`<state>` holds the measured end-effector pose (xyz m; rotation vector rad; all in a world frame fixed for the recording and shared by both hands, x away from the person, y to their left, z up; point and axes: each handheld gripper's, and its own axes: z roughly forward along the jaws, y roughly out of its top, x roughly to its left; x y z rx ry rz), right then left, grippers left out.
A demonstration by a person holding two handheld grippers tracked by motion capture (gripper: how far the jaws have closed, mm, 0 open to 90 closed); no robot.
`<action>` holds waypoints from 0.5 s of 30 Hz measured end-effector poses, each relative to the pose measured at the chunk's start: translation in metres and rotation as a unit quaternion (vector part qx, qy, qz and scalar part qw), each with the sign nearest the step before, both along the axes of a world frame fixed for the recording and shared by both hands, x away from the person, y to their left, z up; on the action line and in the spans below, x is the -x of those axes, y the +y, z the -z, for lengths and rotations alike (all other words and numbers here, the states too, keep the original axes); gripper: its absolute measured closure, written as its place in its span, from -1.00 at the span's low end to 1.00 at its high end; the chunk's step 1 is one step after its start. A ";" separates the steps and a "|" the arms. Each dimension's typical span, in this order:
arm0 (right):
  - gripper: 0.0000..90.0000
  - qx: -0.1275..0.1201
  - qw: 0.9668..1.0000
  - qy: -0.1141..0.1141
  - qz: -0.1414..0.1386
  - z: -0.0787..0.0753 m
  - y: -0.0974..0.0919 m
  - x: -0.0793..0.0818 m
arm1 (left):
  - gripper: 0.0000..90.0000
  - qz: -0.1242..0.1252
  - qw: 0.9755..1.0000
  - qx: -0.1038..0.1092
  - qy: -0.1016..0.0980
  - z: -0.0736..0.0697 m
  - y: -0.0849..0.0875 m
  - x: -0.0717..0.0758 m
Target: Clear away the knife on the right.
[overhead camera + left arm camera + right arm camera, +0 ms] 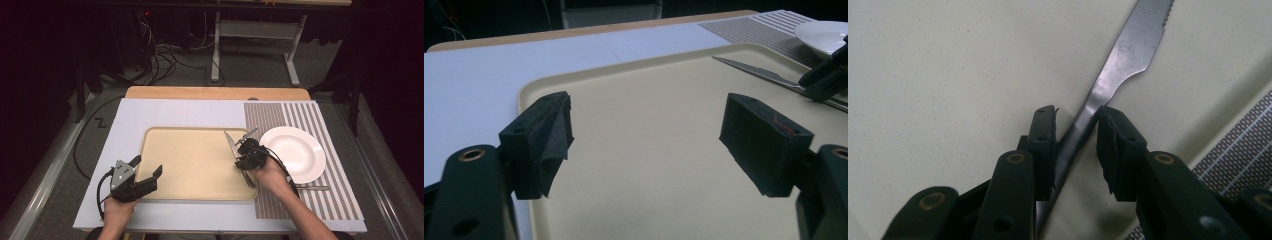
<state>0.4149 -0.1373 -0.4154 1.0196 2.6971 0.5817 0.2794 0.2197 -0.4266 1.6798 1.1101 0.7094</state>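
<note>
your right hand-held gripper [1075, 135] is at the pick-up step: its two black jaws straddle the neck of the silver table knife with the serrated blade [1108, 85], where handle narrows into blade, and the pads look to be touching the metal on both sides, so you are closing on it or have only just gripped it; i cannot tell how firm the hold is. the knife lies flat on the beige plastic tray [190, 165], along the tray's right edge, with its tip pointing toward the tray's far side and its handle running back under your hand toward the tray's near right corner. your left hand-held gripper [644, 140] stands open with nothing between its jaws, hovering over the tray's near left corner. just beyond the tray's right edge a round white plate [295, 152] sits on the grey striped placemat [305, 120], and another piece of silver cutlery [312, 187] lies on that mat by the plate's near rim. the next move, as i judge it, calls for you to finish the squeeze until the knife cannot pivot, then lift it straight up off the tray, keeping the blade level and clear of the tray's raised lip, before carrying it off toward the plate side.
</note>
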 end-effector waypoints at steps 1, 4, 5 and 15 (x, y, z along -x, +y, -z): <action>0.56 -0.002 1.000 -0.001 0.002 0.000 0.000 0.000 | -0.51 0.000 1.000 0.000 0.000 0.000 0.000 0.000; 0.56 -0.002 1.000 -0.003 0.000 0.000 -0.002 0.000 | -0.51 0.000 1.000 0.000 0.000 0.000 0.000 0.000; 0.56 -0.002 1.000 -0.004 -0.001 0.000 -0.002 0.001 | -0.51 0.000 1.000 -0.001 -0.001 0.000 0.000 0.000; 0.47 -0.005 1.000 -0.008 0.003 0.001 -0.004 0.001 | -0.51 0.002 1.000 -0.004 0.000 0.000 -0.001 0.000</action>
